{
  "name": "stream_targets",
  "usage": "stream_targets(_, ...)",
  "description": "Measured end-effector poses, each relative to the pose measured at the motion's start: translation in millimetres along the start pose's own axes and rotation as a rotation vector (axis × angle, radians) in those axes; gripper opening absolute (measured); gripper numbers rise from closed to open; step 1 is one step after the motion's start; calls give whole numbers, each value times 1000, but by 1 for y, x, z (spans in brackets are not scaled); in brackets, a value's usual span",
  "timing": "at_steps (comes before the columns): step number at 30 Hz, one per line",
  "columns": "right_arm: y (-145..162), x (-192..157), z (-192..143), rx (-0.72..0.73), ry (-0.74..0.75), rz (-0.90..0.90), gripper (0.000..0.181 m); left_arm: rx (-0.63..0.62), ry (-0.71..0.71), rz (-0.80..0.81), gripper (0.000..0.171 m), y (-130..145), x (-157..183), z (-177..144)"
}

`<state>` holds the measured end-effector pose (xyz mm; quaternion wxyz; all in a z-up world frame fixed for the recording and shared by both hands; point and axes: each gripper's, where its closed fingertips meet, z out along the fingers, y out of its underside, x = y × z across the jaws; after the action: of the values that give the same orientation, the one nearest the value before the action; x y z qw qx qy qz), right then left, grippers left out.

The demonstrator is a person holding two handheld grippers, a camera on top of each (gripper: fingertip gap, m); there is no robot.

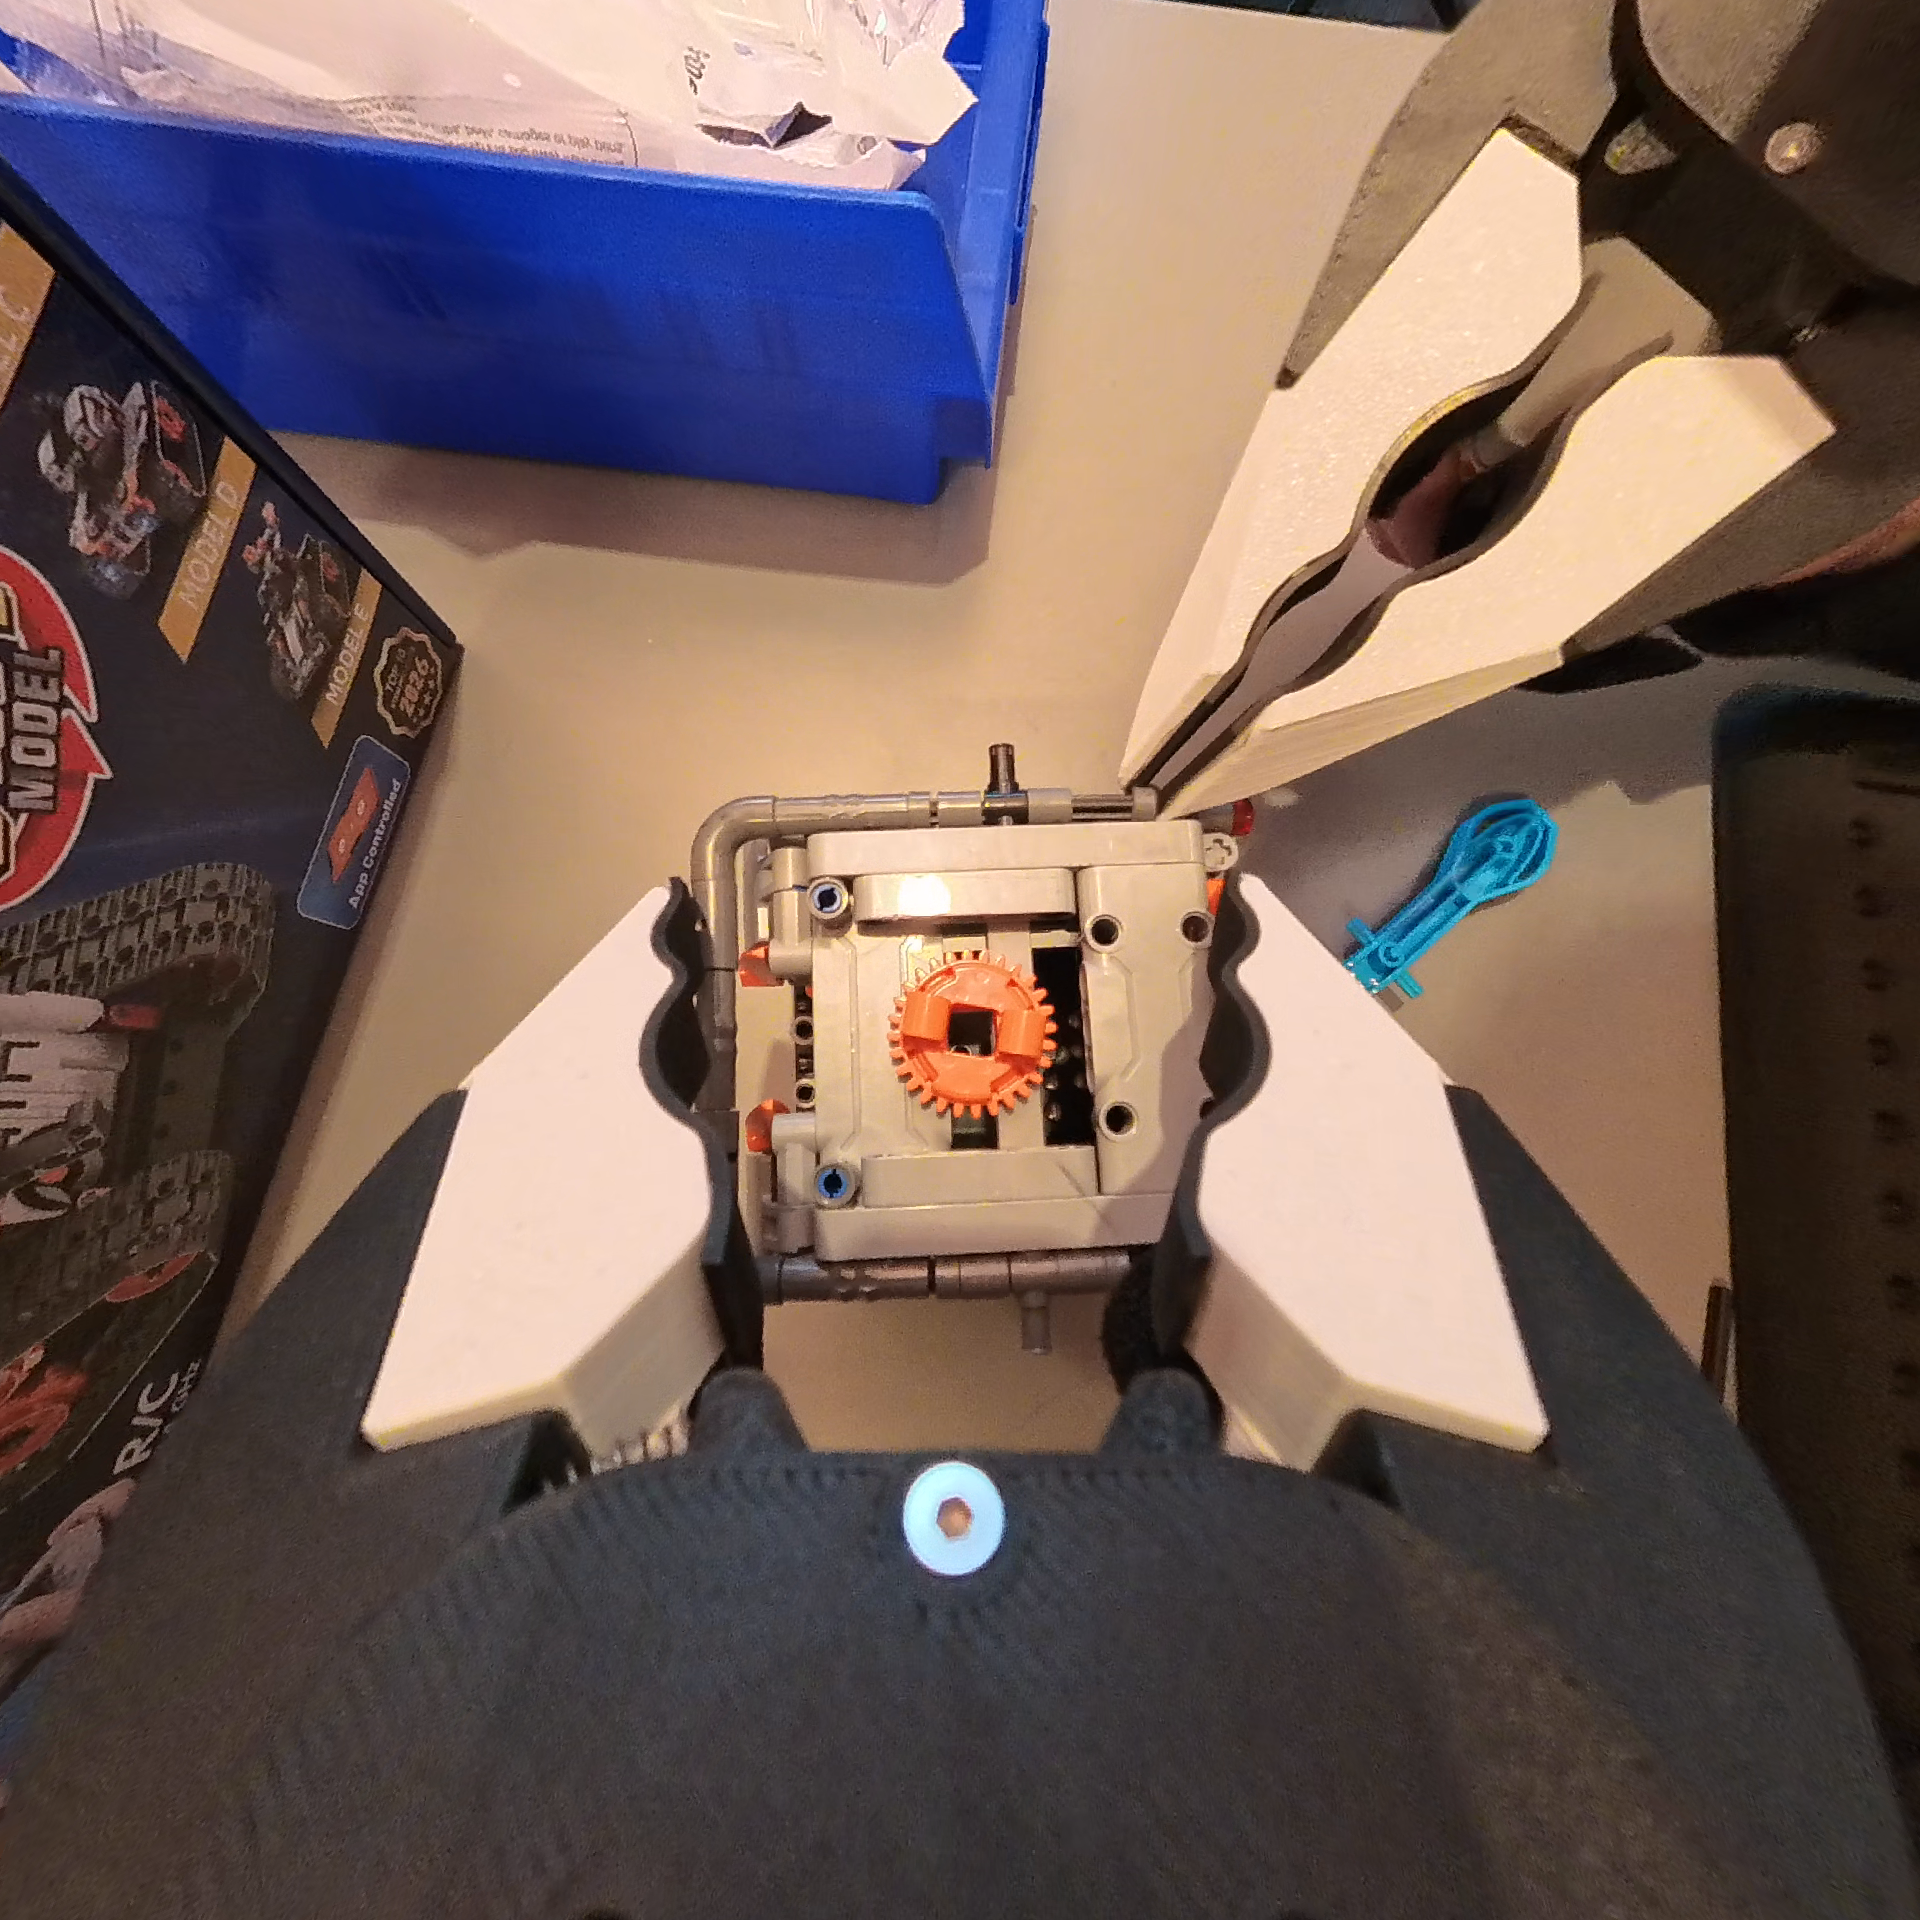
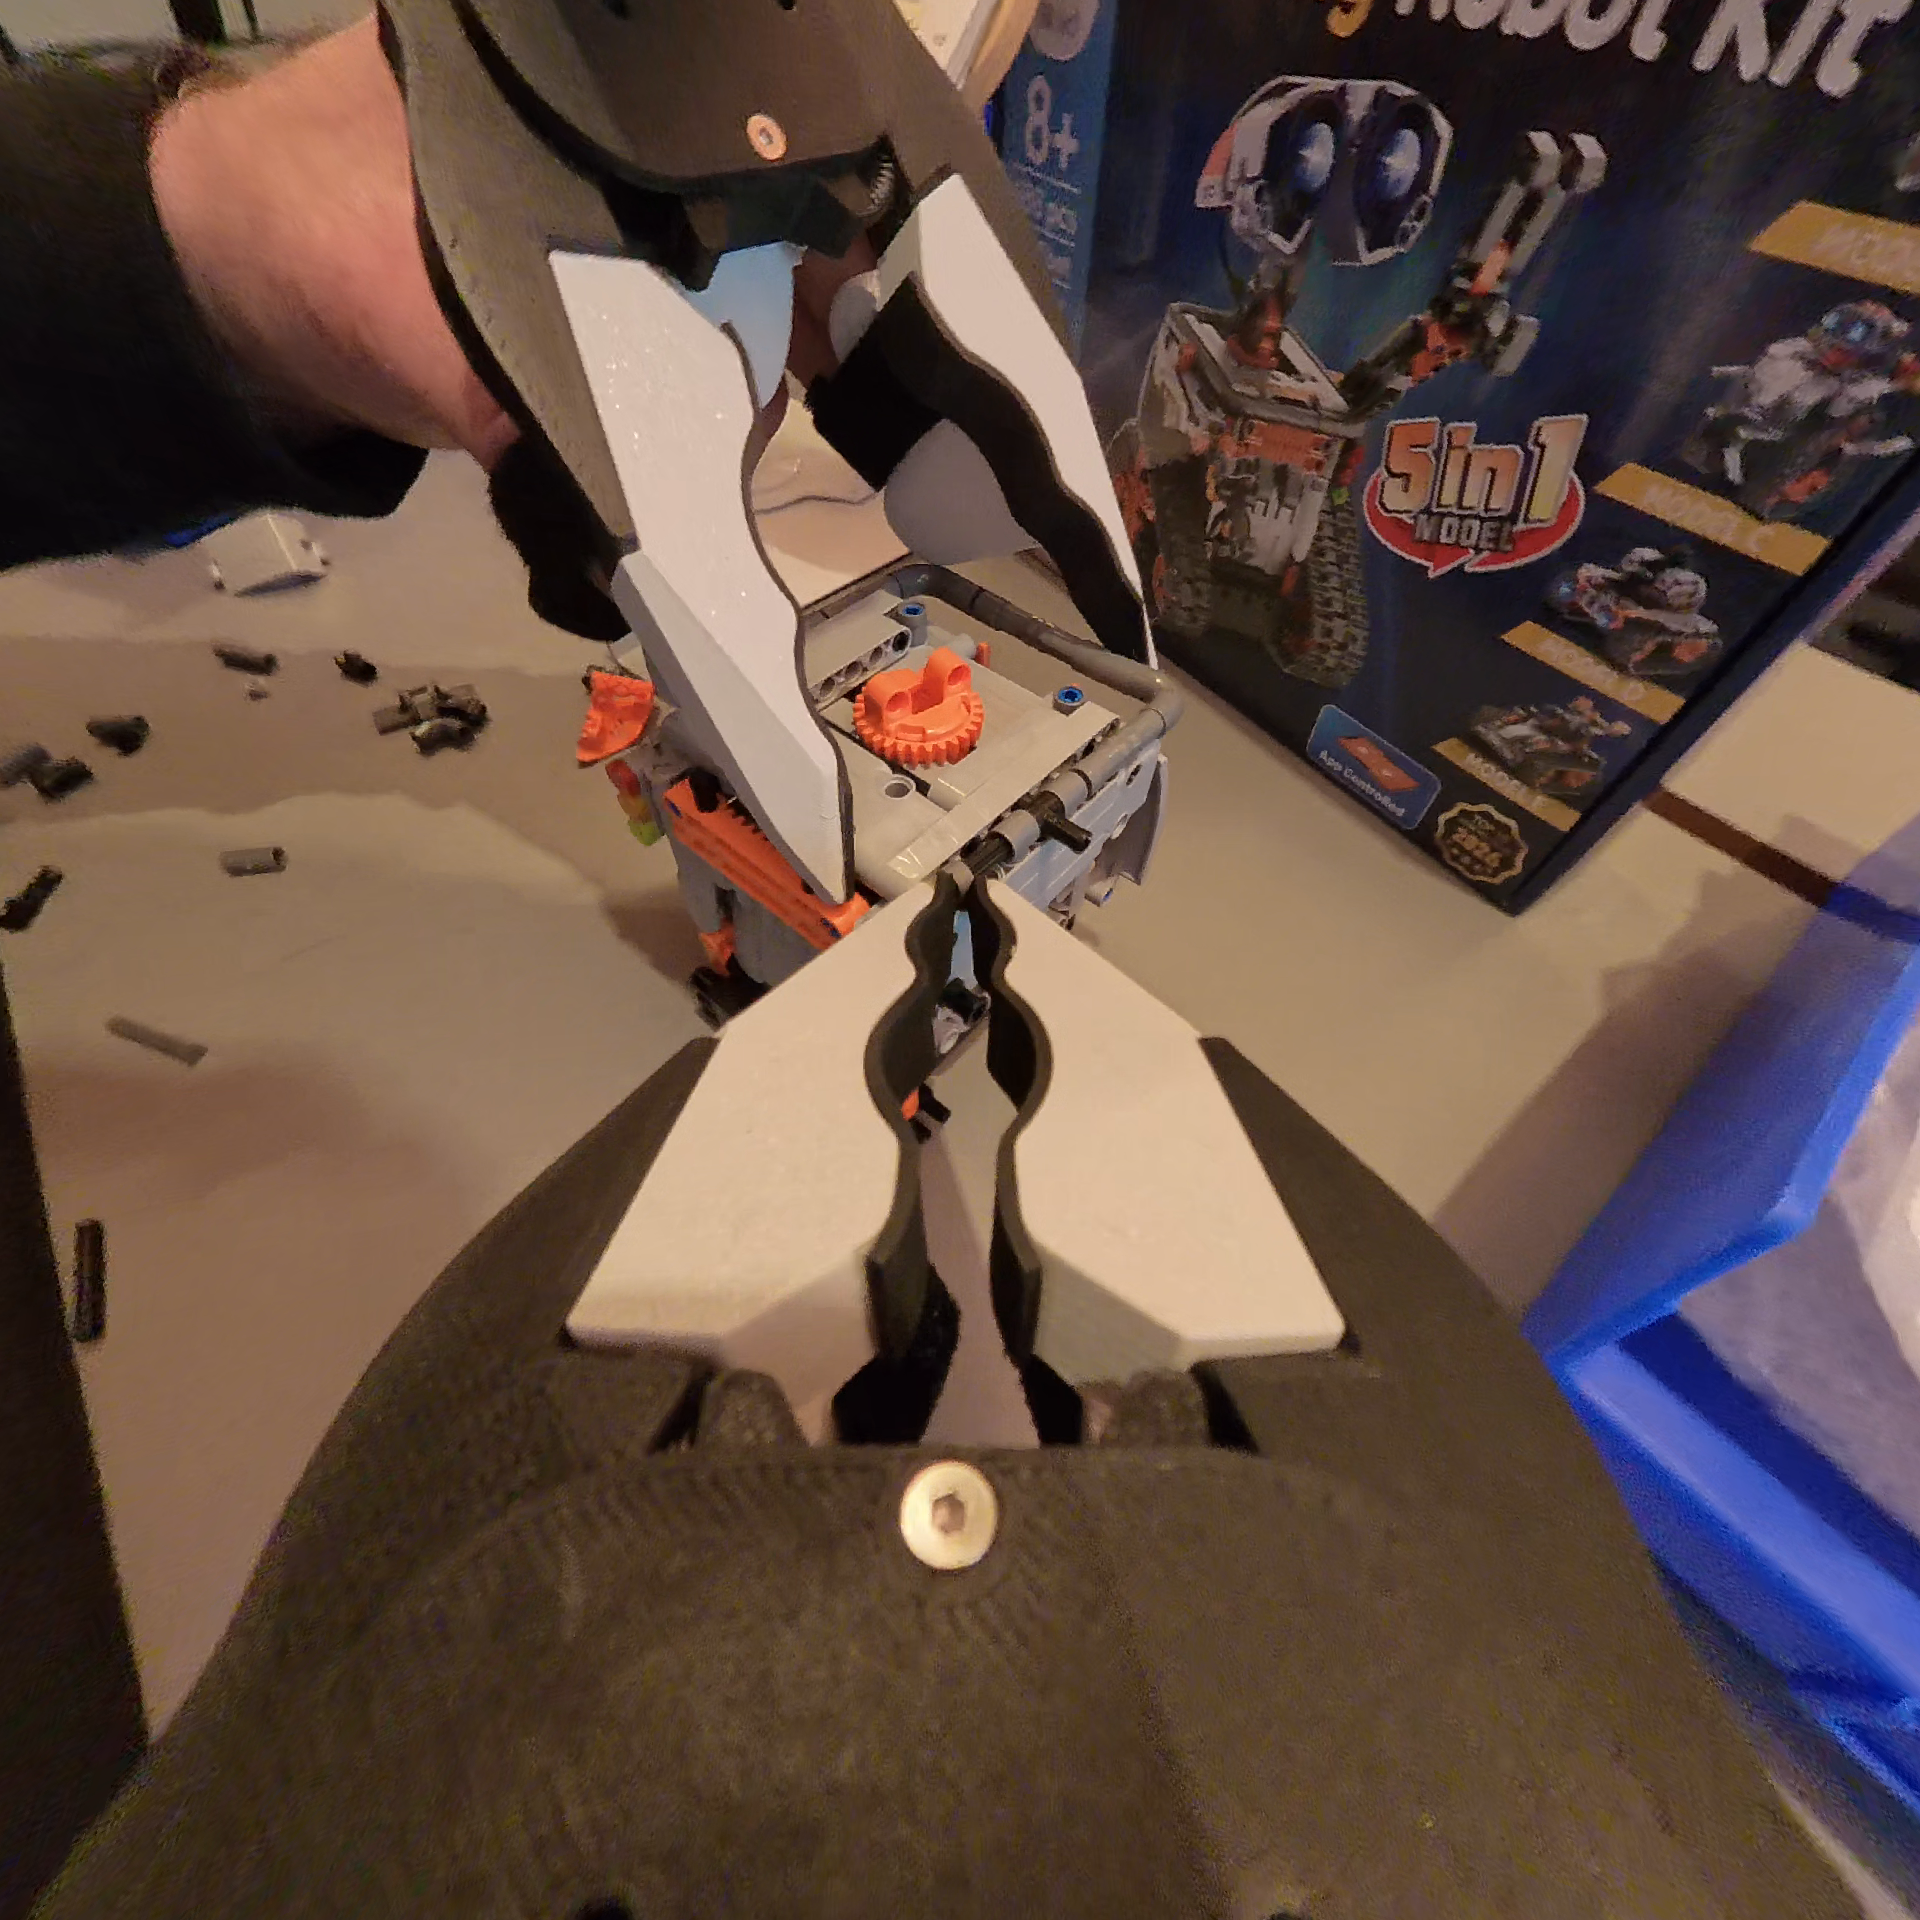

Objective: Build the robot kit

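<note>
A grey brick-built model [image 1: 1143,1039] with an orange gear [image 1: 971,1039] on top stands on the beige table [image 1: 623,727]. My left gripper [image 1: 956,888] comes down from above and is shut on the model's two sides. In the right wrist view the left gripper [image 2: 987,774] straddles the model [image 2: 1039,748] and its gear [image 2: 920,717]. My right gripper [image 2: 961,883] is shut, its tips pinching the dark end of the thin axle on the model's top rail. It also shows in the left wrist view [image 1: 1143,779], at the model's far right corner.
A blue bin [image 1: 623,343] with plastic bags stands behind, and a dark printed kit box [image 1: 156,831] to the left. A translucent blue tool [image 1: 1455,894] lies to the right, beside a black tray [image 1: 1818,1039]. Loose black pieces [image 2: 426,717] are scattered on the table. A hand [image 2: 291,260] holds the left gripper.
</note>
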<state>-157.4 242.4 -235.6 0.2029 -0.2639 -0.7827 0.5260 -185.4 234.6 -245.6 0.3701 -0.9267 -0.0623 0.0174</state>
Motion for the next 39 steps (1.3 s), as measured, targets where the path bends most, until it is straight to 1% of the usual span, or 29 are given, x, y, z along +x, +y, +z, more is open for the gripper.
stream_targets(3, 1, 0, 0, 15, 5, 62, 0, -5, -7, 1, 97, -1, 0, 1)
stream_targets(5, 0, 0, 1, 36, -52, 144, 0, -4, -9, 1, 97, 0, 0, 1)
stream_targets(6, 0, 0, 1, 41, -65, 150, 0, -4, -13, 1, 97, 0, 0, 1)
stream_targets(8, 0, 0, 1, 28, -60, 115, 0, -5, -15, -1, 97, 0, 0, 1)
stream_targets(11, 1, -3, -3, 21, -138, 85, 2, 0, 0, 12, 95, 0, 3, -1)
stream_targets(14, -2, -8, -9, 10, -203, 32, 18, 6, 21, 13, 96, 2, 6, -3)
stream_targets(17, -6, -6, -12, 23, -249, -19, 17, -2, 48, 33, 96, 3, 9, -4)
stream_targets(19, -4, -8, -10, 6, -292, -48, 18, -14, 69, 58, 96, 3, 13, -3)
stream_targets(26, -1, -12, -7, -32, -380, -91, 36, -9, 93, 78, 96, 4, 17, -4)
stream_targets(30, 0, -13, -4, -32, -426, -74, 34, -14, 119, 101, 96, 5, 22, -5)
stream_targets(32, 0, -16, -4, -28, -451, -81, 30, -15, 130, 109, 96, 5, 24, -5)
stream_targets(39, 1, -23, -6, -20, -511, -94, 28, -17, 156, 135, 96, 6, 29, -5)
